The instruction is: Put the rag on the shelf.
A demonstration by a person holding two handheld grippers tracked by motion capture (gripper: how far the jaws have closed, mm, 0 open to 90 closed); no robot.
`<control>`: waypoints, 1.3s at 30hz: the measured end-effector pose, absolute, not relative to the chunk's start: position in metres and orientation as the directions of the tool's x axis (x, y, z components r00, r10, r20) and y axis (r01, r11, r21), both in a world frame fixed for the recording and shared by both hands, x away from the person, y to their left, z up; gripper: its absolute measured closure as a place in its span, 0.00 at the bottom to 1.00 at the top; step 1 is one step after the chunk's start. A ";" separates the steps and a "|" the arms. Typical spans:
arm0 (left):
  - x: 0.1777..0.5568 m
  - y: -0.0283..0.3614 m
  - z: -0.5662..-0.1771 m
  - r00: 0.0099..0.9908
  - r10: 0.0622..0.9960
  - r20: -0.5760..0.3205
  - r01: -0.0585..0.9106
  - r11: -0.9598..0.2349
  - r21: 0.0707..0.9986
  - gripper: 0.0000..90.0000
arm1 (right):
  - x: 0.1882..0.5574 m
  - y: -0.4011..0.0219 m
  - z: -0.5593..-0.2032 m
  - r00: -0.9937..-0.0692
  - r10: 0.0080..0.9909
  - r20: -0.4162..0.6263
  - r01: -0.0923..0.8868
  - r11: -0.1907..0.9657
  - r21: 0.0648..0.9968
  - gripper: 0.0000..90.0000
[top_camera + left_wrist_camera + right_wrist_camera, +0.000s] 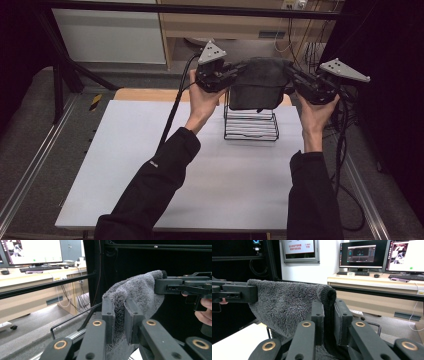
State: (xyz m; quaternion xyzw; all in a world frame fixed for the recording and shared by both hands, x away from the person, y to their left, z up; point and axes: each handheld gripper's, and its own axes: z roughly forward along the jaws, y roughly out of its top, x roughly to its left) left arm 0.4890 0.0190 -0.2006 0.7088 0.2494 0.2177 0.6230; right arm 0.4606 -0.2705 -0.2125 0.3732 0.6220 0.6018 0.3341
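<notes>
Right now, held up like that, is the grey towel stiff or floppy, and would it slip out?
Probably floppy: the towel sags between the left gripper and the right gripper and hangs down over the wire rack. Likely light, since two pinched corners carry it. Its fuzzy pile bunches between the jaws, so slipping seems unlikely.

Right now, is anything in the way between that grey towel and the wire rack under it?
Nothing visible. The towel hangs stretched between the left tongs and the right tongs, directly above the wire rack, with open air beneath its lower edge.
</notes>
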 end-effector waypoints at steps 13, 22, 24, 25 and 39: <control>0.475 0.021 -0.216 0.794 0.608 -0.019 0.131 -0.141 0.981 0.87 | 0.446 -0.272 -0.225 -0.526 0.851 -0.002 0.089 0.058 0.994 0.88; 0.469 0.019 -0.224 0.798 0.602 -0.017 0.152 -0.174 0.973 0.86 | 0.441 -0.274 -0.234 -0.535 0.845 -0.005 0.111 0.076 0.991 0.87; 0.468 0.020 -0.227 0.800 0.600 -0.017 0.155 -0.180 0.971 0.86 | 0.440 -0.273 -0.235 -0.534 0.845 -0.007 0.119 0.083 0.989 0.87; 0.468 0.020 -0.228 0.800 0.600 -0.019 0.159 -0.181 0.971 0.86 | 0.440 -0.273 -0.236 -0.536 0.844 -0.007 0.121 0.085 0.989 0.87; 0.463 0.019 -0.242 0.802 0.597 -0.018 0.195 -0.233 0.953 0.80 | 0.435 -0.276 -0.248 -0.547 0.837 -0.002 0.187 0.125 0.974 0.78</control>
